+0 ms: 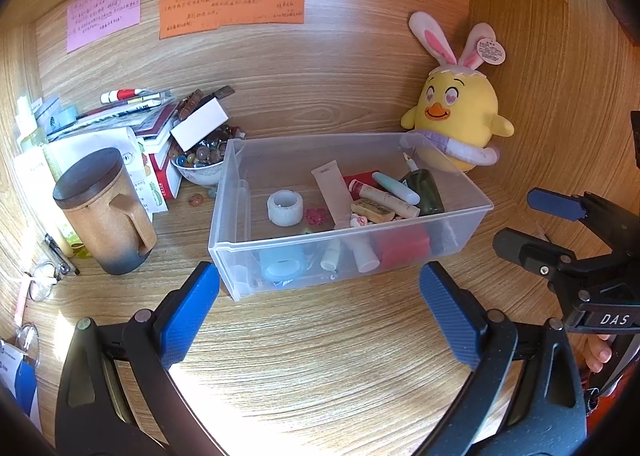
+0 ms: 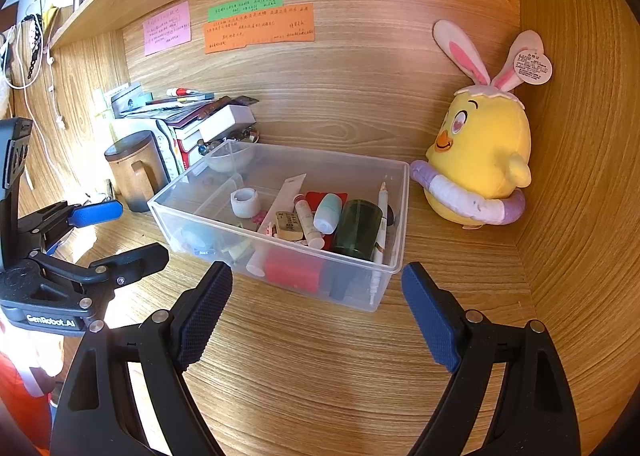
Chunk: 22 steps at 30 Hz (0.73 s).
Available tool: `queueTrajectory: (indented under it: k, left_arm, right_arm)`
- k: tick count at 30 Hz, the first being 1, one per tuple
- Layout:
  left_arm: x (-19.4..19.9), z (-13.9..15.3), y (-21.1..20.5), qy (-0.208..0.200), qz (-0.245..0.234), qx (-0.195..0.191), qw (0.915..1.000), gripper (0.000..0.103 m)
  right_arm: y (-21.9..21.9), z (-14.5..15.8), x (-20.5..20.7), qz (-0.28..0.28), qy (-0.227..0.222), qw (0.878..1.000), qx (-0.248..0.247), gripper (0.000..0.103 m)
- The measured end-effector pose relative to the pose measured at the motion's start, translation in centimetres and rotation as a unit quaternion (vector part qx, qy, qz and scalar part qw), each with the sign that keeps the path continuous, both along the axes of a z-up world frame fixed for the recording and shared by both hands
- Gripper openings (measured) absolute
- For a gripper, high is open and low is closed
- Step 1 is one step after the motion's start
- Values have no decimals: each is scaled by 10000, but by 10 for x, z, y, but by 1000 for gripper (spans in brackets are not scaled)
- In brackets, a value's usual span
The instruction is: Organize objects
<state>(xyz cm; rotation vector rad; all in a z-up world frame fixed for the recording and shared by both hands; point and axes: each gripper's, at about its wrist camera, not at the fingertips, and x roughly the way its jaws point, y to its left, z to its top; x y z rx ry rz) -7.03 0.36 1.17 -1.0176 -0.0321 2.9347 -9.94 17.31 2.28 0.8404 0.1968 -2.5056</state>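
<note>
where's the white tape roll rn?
The white tape roll lies inside the clear bin, in its left half, left of the white tube.

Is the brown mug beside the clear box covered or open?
Covered. A dark round lid sits flat on the brown mug, hiding its inside.
</note>
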Motion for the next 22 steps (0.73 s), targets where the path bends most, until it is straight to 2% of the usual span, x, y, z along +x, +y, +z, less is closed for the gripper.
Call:
queueTrajectory:
  k: [11,19,22]
  left_arm:
    - [-2,0,-2,-24,-113,140,9998,101]
    - [1,0,-4,72,-25,90,9999,101]
    - [0,-1,-5,-3,10,50,10000,101]
  right_arm:
    - [-1,-1,0,-3,-16,10000,12,85]
    - [-3,-4,-2,24,-48,10000,41,86]
    - [-3,-5,-4,7,-54,10000,61,90]
